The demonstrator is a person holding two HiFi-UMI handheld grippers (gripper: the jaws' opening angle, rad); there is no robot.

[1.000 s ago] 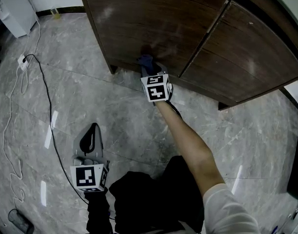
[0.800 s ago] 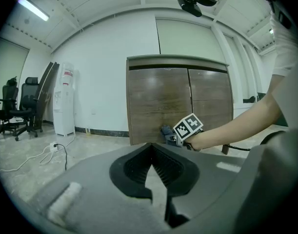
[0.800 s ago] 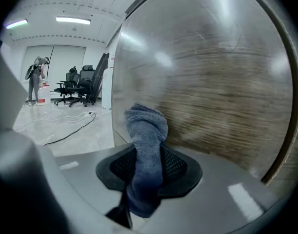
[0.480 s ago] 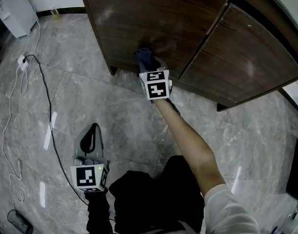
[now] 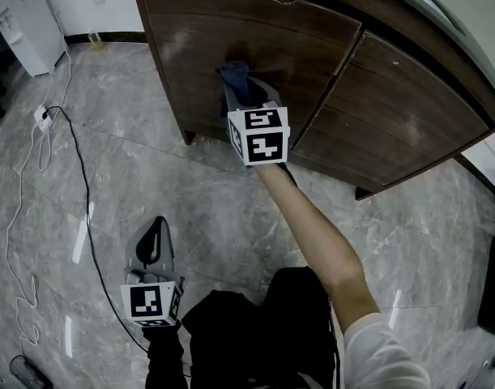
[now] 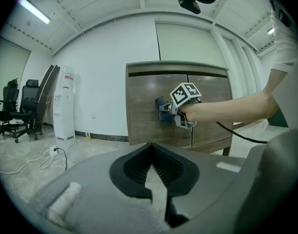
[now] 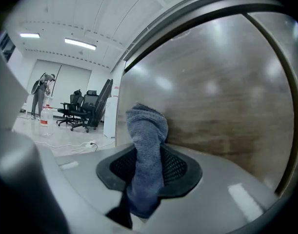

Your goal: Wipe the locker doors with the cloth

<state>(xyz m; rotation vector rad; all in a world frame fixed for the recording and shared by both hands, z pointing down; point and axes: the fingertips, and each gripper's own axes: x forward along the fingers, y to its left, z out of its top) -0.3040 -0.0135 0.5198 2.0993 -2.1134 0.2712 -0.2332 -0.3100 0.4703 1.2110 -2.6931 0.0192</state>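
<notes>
Blue-grey cloth [image 7: 147,130], dark wood-grain locker doors [image 5: 190,55]

No legible text, brand or number appears in any view. The right marker cube [image 5: 259,134] and the left marker cube [image 5: 152,302] carry black-and-white square code patterns, not letters or digits. A red mark at the top of the white dispenser [image 6: 64,104] and a red label on the bottle [image 7: 44,117] are too small to read.
</notes>
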